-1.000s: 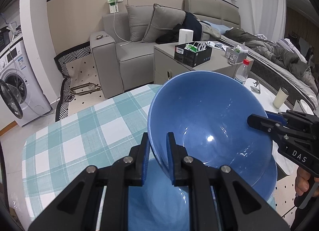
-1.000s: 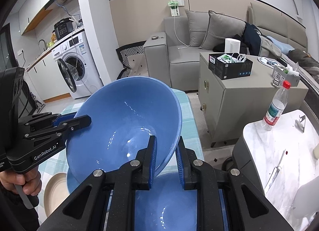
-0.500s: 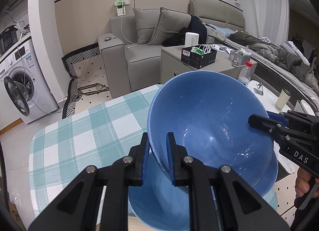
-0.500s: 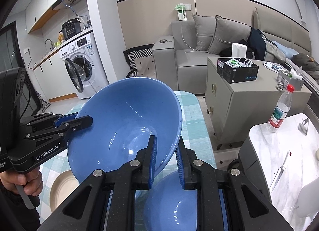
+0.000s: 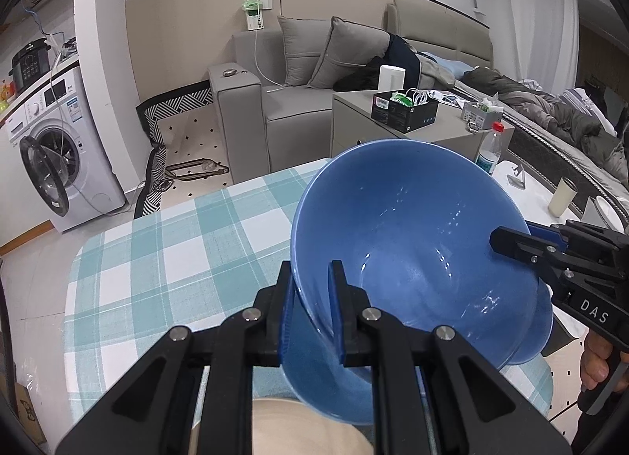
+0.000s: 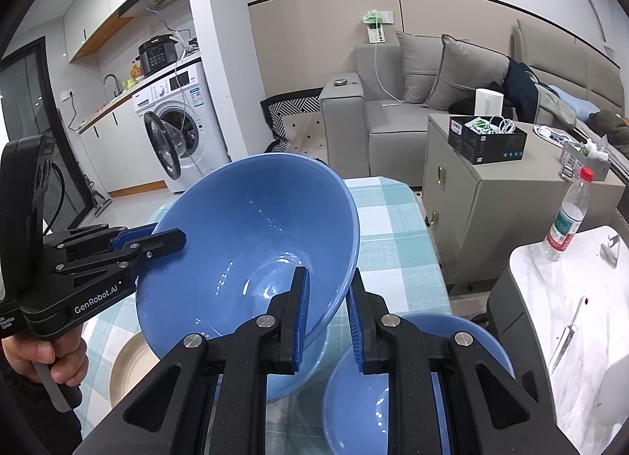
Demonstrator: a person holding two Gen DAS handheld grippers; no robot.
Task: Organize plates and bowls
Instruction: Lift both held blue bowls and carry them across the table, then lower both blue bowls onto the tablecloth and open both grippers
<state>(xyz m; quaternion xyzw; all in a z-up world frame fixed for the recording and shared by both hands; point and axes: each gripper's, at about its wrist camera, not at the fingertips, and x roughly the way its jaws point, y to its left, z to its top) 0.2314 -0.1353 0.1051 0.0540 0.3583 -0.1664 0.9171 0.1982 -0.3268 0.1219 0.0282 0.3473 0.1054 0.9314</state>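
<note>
A large blue bowl (image 5: 412,250) (image 6: 251,258) hangs tilted above the teal checked table (image 5: 157,258) (image 6: 393,227). My left gripper (image 5: 311,270) (image 6: 165,236) is shut on the bowl's left rim. On the opposite rim, my right gripper (image 6: 328,276) (image 5: 519,236) is also shut. A second blue bowl (image 6: 464,333) rests on the table under the right gripper, to the right of the lifted one. A beige plate (image 5: 298,427) (image 6: 125,368) lies on the table below the left gripper, partly hidden by the bowl and the gripper bodies.
A white marble side table (image 6: 570,297) to the right carries a water bottle (image 6: 566,219) and a knife (image 6: 566,337). Past the table's far edge stand a grey cabinet (image 6: 471,211), a sofa (image 5: 283,109) and a washing machine (image 5: 55,156). A hand (image 6: 43,352) holds the left gripper's handle.
Both grippers have carried the blue bowl leftward over the table. The second blue bowl, earlier under it, now sits off to the right, and the beige plate has come into view below.
</note>
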